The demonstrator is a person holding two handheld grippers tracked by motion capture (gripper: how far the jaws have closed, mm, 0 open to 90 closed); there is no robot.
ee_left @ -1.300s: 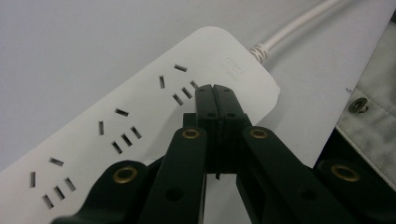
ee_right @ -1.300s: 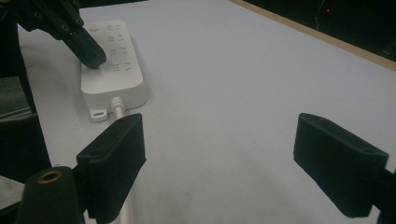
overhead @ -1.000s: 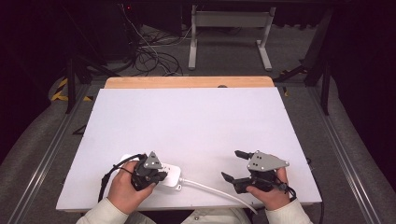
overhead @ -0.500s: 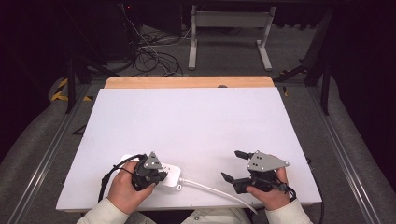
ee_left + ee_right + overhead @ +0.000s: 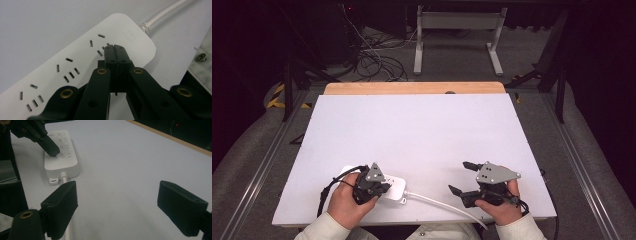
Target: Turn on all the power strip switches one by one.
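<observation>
Power strip [image 5: 388,186] lies at the lower left of the high view; the left gripper [image 5: 115,48], jaws pressed together, pins it down, probably steadying it, while the right gripper [image 5: 463,177] waits spread wide.

No visible shift over last second. Left gripper [image 5: 377,187] same spot, jaws pressed together on power strip [image 5: 396,187] near its cord end. Right gripper [image 5: 463,177] same pose, jaws spread wide above surface [image 5: 422,135]. Cord [image 5: 437,202] unmoved.
</observation>
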